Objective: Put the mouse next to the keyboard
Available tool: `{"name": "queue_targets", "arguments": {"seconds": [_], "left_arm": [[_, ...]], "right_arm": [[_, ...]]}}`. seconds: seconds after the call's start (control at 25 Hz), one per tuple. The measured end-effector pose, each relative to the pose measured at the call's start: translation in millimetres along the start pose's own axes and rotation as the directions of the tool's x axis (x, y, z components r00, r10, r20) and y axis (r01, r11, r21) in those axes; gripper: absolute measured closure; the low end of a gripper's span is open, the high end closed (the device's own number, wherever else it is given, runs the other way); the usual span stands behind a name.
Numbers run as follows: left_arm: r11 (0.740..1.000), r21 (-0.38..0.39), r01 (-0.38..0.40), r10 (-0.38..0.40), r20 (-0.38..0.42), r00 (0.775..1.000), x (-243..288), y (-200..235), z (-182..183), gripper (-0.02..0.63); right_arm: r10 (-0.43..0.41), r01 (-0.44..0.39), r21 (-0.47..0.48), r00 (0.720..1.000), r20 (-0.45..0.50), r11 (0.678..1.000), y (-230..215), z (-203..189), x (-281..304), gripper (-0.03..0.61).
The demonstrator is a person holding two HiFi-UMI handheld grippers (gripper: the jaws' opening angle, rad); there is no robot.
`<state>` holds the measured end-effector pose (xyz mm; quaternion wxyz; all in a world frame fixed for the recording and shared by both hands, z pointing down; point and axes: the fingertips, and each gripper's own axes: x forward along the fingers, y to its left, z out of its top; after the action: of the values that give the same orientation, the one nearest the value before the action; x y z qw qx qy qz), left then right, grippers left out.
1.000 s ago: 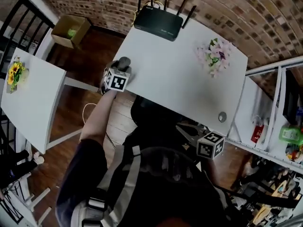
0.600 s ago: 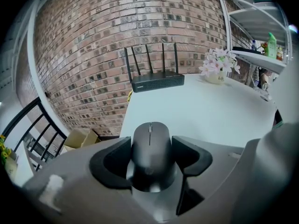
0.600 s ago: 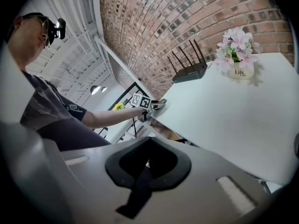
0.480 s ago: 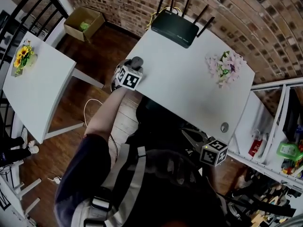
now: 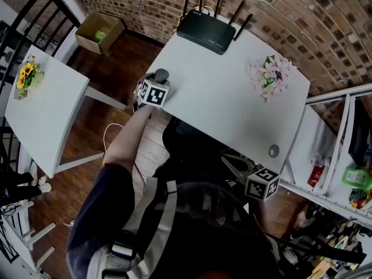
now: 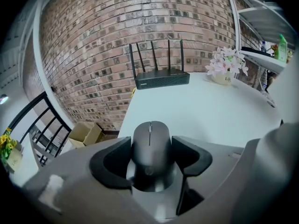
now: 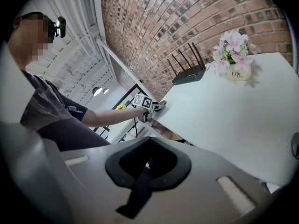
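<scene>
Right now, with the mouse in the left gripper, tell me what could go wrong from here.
1. The left gripper holds the mouse right at the table's left edge; released here, it could fall to the floor.
2. No keyboard shows in any view, so there is no clear spot to set it beside.
3. The jaws pinch only the mouse's rounded sides, so it might slip during a fast move.

You had loads of open table point(image 5: 215, 103) in front of you: from your left gripper point(image 5: 157, 79) at the left edge, the whole middle was a straight run. The only stuff in the way was the router point(image 5: 204, 31) with its antennas up at the far edge, the flower pot point(image 5: 268, 77) near the far right corner, and a little round disc point(image 5: 273, 150) by the right edge. Shelving point(image 5: 331, 150) crowded that side.
</scene>
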<state>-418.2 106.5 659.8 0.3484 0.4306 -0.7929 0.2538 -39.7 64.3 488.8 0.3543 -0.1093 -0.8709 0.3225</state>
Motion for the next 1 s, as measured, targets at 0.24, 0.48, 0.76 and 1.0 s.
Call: {"name": "queue_targets", "arguments": {"seconds": [0.24,0.48,0.76,1.0], "left_arm": [[0.999,-0.018,-0.027,0.027,-0.007,1.000,-2.4,1.5,4.0,0.334],[0.998,-0.036,-0.047,0.045,-0.060,0.997,-8.5,-4.8,-3.2,0.334],[0.998,-0.039,-0.039,0.037,-0.054,0.998,-11.9,-28.2,-2.4,0.333],[0.999,-0.034,-0.041,0.039,-0.047,0.998,-8.9,-26.5,0.5,0.328]], "right_arm": [[0.012,-0.013,0.024,1.000,0.027,1.000,-9.6,-4.1,-16.0,0.575],[0.021,-0.024,0.051,0.998,0.059,0.998,-18.7,-8.6,-30.2,0.575],[0.039,-0.042,0.056,0.997,0.069,0.998,-25.3,-11.9,-40.9,0.575],[0.043,-0.047,0.053,0.997,0.068,0.998,-28.0,-12.9,-43.2,0.575]]}}
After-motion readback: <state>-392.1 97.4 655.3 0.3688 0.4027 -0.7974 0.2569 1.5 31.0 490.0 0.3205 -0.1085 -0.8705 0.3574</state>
